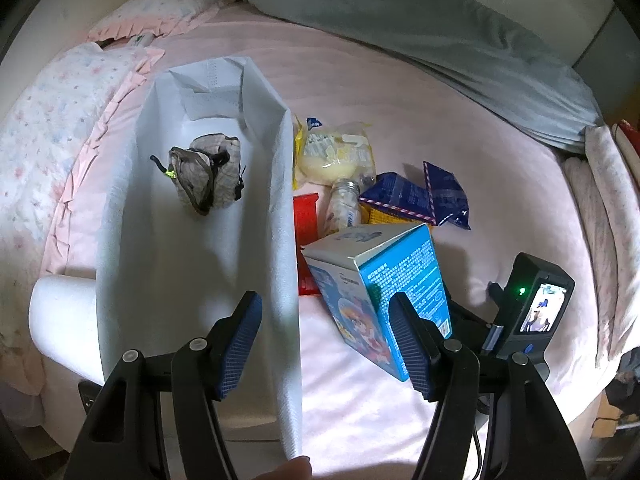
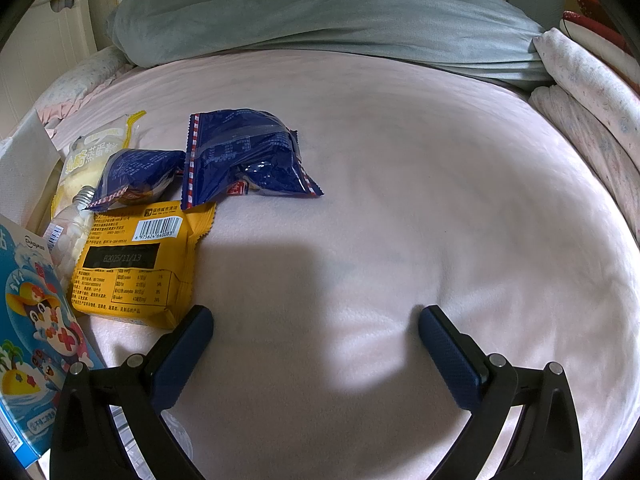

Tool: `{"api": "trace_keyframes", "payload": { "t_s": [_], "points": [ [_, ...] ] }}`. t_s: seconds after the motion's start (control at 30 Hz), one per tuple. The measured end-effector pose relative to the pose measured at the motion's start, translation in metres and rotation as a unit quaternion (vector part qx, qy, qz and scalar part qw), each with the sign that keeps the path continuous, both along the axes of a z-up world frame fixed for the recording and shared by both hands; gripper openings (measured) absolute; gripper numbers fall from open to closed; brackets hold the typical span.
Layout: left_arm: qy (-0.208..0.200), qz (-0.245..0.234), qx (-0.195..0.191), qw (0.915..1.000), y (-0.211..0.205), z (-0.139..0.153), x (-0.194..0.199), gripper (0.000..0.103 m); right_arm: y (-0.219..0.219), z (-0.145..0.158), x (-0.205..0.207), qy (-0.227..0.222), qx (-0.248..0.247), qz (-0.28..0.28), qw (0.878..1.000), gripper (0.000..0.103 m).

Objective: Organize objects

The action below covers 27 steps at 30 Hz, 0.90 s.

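A pouch (image 1: 206, 174) is lying inside the fabric bin (image 1: 280, 216) on the bed (image 1: 500, 208). Right of the bin, snack packets (image 2: 244, 156), a bottle (image 1: 342, 204) and a carton (image 1: 384, 284) are clustering together; a blanket (image 2: 320, 20) is lying behind.

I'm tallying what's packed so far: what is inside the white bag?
Only a small grey drawstring pouch lies on the floor of the white bag. The near end of the interior is hidden by the bag's wall and the left gripper.
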<state>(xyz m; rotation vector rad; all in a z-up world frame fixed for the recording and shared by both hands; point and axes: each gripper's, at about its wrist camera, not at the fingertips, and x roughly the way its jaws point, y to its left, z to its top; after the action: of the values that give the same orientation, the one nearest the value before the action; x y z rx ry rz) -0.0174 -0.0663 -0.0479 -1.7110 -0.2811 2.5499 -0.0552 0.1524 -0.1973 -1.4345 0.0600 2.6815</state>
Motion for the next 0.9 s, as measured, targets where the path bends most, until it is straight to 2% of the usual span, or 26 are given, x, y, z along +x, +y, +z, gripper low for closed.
{"api": "trace_keyframes", "payload": {
  "t_s": [0.3,0.47,0.6,0.67,0.7,0.73,0.8,0.87,0.9],
  "points": [
    [0.046,-0.014,0.006,0.9988,0.006,0.011,0.010,0.065,0.001,0.001,0.001,0.001,-0.007,0.000,1.000,0.103],
    [0.062,-0.017,-0.014,0.9979,0.006,0.014,0.013,0.065,-0.001,0.001,0.000,-0.001,-0.002,0.000,1.000,0.103],
    [0.063,0.002,0.025,0.9977,-0.006,0.011,0.011,0.065,-0.006,0.002,-0.005,-0.001,0.010,-0.013,1.000,0.103],
    [0.066,0.004,0.033,0.9973,-0.010,0.011,0.011,0.065,-0.003,0.003,-0.014,-0.017,-0.008,-0.028,0.999,0.103],
    [0.069,0.008,0.035,0.9970,-0.013,0.011,0.011,0.065,-0.002,0.006,-0.018,-0.041,-0.017,-0.029,0.999,0.101],
    [0.069,0.013,0.036,0.9969,-0.015,0.011,0.011,0.065,-0.003,0.016,-0.019,-0.063,-0.022,-0.029,0.997,0.080],
    [0.071,0.022,0.038,0.9965,-0.018,0.011,0.011,0.065,-0.012,0.041,-0.010,-0.044,0.003,-0.021,0.999,0.048],
    [0.073,0.031,0.043,0.9959,-0.022,0.012,0.010,0.065,-0.027,0.083,0.003,0.011,0.028,-0.001,1.000,0.049],
    [0.074,0.034,0.048,0.9955,-0.024,0.012,0.011,0.065,-0.033,0.102,0.006,0.031,0.029,0.013,0.999,0.055]
  ]
}}
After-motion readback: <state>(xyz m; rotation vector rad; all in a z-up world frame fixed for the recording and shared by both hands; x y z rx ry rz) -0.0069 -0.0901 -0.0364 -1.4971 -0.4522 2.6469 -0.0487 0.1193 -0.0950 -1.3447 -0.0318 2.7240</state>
